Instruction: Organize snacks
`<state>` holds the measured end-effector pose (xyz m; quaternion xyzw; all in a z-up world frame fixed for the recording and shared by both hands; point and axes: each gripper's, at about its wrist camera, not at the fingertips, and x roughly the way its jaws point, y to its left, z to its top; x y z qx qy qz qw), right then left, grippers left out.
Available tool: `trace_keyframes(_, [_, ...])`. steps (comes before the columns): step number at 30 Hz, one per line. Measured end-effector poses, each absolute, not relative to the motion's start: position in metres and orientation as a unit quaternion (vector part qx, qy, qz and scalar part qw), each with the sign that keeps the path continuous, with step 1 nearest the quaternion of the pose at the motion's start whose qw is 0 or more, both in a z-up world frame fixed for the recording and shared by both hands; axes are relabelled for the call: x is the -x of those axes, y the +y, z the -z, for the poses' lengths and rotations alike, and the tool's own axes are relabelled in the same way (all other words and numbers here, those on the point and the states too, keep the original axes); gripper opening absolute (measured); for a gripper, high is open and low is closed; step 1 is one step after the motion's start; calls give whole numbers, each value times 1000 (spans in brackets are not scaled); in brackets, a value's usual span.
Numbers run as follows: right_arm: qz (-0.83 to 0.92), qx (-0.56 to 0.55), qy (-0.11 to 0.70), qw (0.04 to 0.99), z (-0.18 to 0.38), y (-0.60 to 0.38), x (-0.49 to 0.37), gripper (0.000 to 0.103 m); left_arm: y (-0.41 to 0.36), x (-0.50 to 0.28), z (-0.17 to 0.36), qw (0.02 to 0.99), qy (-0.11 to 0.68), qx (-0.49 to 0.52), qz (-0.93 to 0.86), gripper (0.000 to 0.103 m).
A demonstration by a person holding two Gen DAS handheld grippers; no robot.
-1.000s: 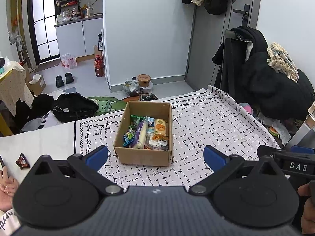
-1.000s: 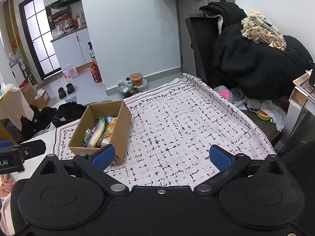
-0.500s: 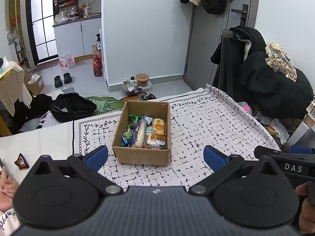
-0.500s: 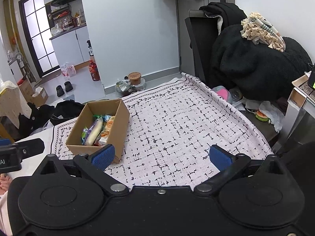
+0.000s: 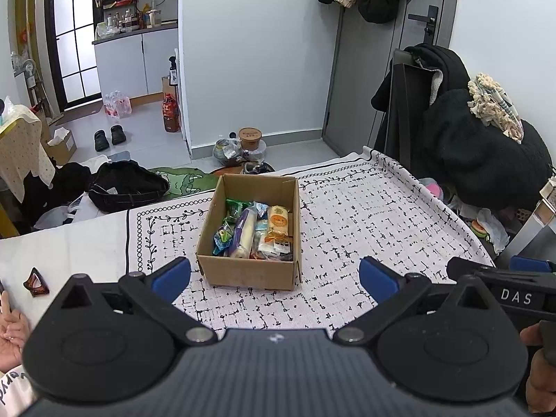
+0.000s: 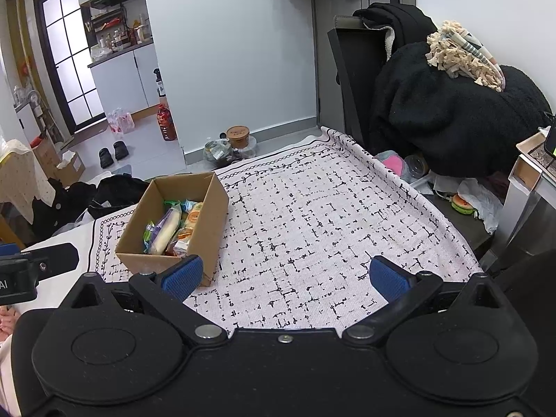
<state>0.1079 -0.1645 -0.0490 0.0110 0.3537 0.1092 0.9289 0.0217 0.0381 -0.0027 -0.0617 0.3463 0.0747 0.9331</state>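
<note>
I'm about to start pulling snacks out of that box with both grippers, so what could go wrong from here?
1. The snacks are packed tightly in the cardboard box, so the open left gripper may pinch two packets or crush a soft one.
2. The box looks light; a snagged packet could drag or tip it.
3. The tablecloth hangs over the table's far edge and might bunch if the box slides.
</note>
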Motion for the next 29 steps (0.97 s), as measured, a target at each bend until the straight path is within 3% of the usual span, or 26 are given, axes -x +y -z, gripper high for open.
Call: trace_keyframes(29, [-111,-7,357,928,51,-164,-108,103,35,-21,2,933,347,62,-70,103])
